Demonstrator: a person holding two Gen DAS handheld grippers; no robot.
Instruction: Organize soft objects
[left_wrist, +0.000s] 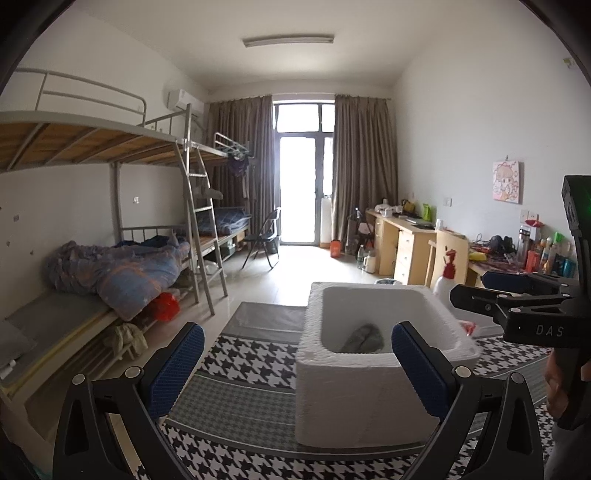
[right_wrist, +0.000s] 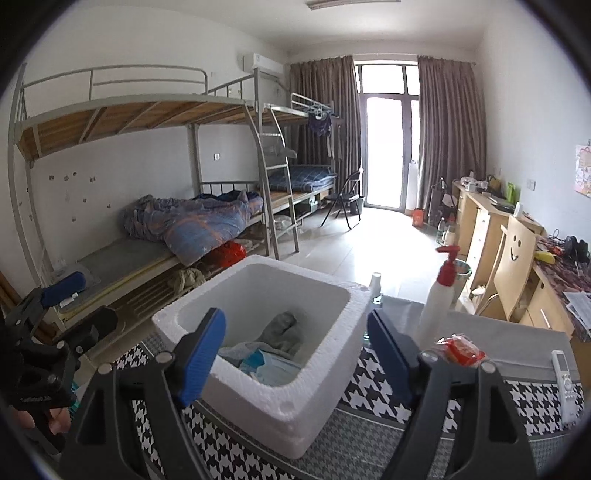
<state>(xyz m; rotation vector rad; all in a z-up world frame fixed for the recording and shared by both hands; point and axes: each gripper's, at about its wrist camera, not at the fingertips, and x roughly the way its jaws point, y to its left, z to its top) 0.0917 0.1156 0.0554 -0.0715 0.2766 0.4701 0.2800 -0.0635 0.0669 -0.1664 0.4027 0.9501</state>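
The houndstooth table cover is spreading out under both sets of fingers, with the white foam box sitting on it. In the right wrist view the box is lying straight ahead, between and just beyond the fingertips; in the left wrist view it is sitting ahead and toward the right finger.

Inside the box a grey cloth is lying against the far wall, with pale blue soft items bunched nearer the front wall. So the task's soft things are already in the box.

The left gripper is hanging spread wide with nothing between the pads. The right gripper is likewise spread and empty, poised above the box's near rim.

Judged step: between placements, or near the end, since no loose soft item is showing on the cover. The next move is likely calling for finding another cloth, or backing off.

Right of the right fingers: a white pump bottle with a red head, a red packet just past the right fingertip, and a white remote further right.

Writing: "DAS" is reading on the right gripper's body in the left wrist view; the rest is cut off. A smiley face is marking the wooden chair back.
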